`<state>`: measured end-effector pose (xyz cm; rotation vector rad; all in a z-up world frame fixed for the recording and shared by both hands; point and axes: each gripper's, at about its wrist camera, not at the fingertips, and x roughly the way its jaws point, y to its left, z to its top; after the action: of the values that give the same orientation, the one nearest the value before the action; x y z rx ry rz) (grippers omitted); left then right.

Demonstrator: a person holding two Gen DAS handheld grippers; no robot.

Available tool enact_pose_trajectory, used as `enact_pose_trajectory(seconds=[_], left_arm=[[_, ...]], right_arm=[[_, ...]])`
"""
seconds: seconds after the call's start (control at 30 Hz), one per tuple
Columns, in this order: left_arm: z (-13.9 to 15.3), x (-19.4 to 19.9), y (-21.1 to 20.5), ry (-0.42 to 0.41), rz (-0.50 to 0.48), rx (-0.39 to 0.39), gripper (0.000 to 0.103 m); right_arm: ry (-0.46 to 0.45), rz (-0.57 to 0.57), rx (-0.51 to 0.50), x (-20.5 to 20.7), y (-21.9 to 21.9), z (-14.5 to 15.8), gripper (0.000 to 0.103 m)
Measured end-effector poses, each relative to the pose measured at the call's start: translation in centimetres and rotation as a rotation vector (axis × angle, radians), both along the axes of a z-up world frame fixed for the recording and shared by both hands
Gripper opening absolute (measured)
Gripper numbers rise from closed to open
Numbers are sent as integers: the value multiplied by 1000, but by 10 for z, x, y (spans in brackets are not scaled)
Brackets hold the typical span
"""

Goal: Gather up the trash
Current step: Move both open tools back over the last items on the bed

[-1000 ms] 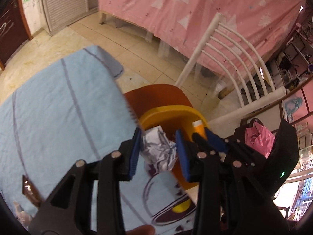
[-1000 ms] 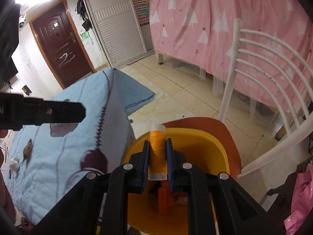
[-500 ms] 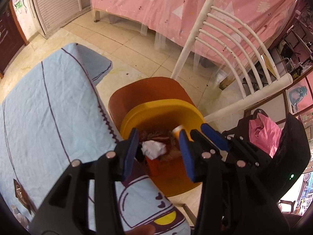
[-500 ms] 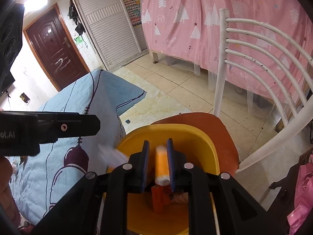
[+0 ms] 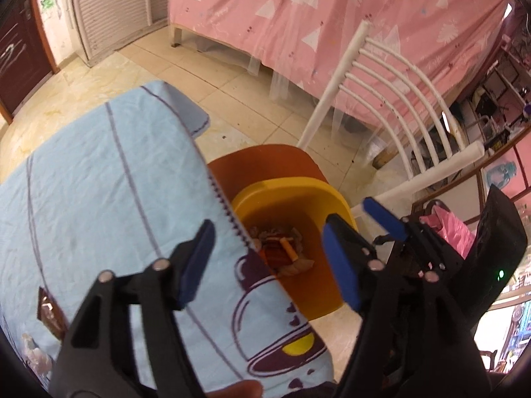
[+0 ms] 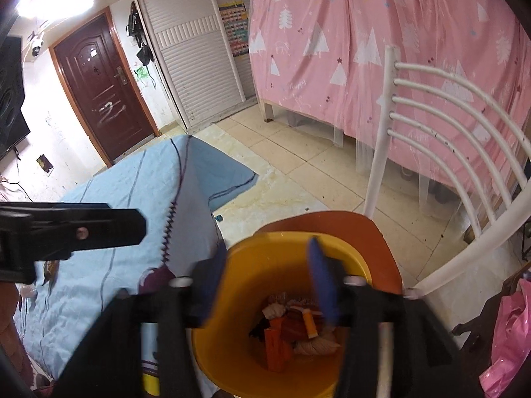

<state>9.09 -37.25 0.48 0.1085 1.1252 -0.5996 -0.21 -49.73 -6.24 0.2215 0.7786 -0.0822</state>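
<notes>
Both grippers — left [image 5: 268,265]; right [image 6: 268,285] — spread above yellow bin [image 6: 265,265]

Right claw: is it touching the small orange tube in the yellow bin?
Apart. The right wrist view shows the right claw open above the bin, the orange tube lying among trash below.

Legible text: none. Wall chart [image 6: 236,31] beside the louvred door [image 6: 195,63] (print too small).
</notes>
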Motion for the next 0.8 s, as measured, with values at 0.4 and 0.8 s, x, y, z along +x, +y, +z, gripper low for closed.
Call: enact_pose_trajectory(seconds=[0.4, 0.8], left_arm=[[34, -10, 113, -105, 133, -50, 90], [39, -14, 250, -168, 342, -10, 91]], right_arm=[[-55, 169, -20, 22, 74, 36, 81], [-50, 394, -52, 45, 190, 45, 82]])
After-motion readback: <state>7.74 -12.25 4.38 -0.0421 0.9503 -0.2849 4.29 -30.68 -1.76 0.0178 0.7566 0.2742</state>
